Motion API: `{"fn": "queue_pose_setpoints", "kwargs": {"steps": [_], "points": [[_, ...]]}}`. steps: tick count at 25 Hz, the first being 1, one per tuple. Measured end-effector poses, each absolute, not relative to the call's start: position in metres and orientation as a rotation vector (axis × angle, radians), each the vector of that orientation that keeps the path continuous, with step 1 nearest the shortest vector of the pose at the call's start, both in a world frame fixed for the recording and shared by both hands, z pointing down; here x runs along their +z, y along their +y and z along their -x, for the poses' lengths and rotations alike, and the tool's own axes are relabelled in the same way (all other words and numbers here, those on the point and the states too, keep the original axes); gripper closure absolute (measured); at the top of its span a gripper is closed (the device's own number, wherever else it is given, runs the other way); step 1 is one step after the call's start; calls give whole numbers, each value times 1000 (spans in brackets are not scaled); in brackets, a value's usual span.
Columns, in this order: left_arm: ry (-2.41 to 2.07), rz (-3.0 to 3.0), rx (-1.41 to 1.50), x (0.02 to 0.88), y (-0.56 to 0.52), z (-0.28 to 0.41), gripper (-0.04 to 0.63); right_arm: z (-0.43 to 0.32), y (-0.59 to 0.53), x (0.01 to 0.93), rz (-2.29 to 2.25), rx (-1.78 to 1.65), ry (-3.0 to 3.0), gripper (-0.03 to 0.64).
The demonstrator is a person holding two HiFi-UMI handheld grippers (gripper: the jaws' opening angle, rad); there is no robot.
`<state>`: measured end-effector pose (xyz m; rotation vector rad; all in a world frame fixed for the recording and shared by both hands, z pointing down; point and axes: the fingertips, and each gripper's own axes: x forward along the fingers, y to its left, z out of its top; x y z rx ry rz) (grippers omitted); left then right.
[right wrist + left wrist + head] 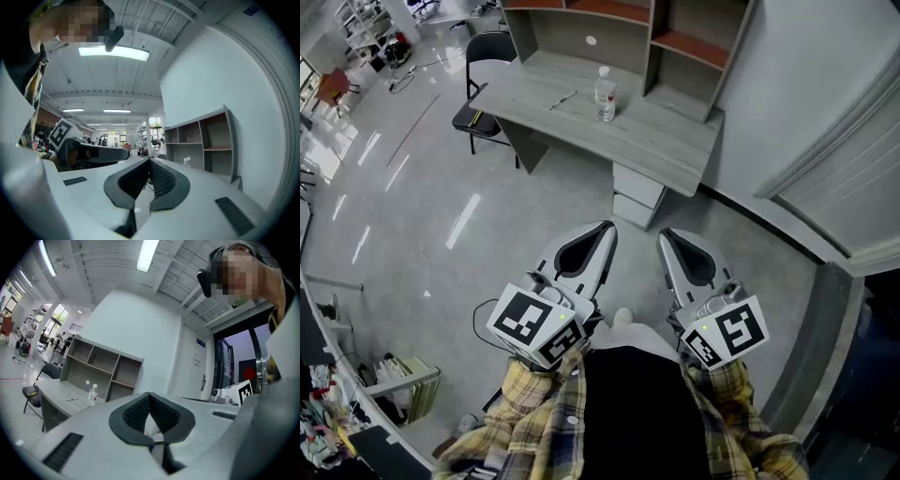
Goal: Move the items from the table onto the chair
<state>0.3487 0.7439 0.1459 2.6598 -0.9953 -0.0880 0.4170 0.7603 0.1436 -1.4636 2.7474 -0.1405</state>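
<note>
While both grippers hang low over the grey floor [441, 216], well short of the work, the things lie further off, running left to right as follows. One black chair [490, 47] stands at the left end of the surface [656, 141], its seat partly tucked beneath the edge. On the surface lie the two items: one pen [562, 99], flat and slanted, and just to its right one clear bottle [606, 94], upright with its cap on, near the pen but not touching it. Behind them one open shelf unit [581, 33] rises along the back edge, and under the right part of the surface sits one white drawer unit [636, 197]. Bare floor lies between the grippers and all of this. Nearest the camera, the left gripper [602, 234] has its jaws closed with nothing between them, and the right gripper [667, 240] beside it likewise shows its jaws drawn together and empty. Each carries one marker cube, two in all, above plaid sleeves.
</note>
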Motion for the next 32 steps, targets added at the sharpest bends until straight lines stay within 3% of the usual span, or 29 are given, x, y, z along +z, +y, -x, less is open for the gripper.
{"fn": "queue_pose_setpoints", "kwargs": {"steps": [19,32], "points": [[-1196,-2575,-101,159,679,-279,591,-353,699,165,1268,-206,2853,598],[-1118,-2631,-37,154,529,-157,591,-232,543,164,1384,-228,2792,598]]}}
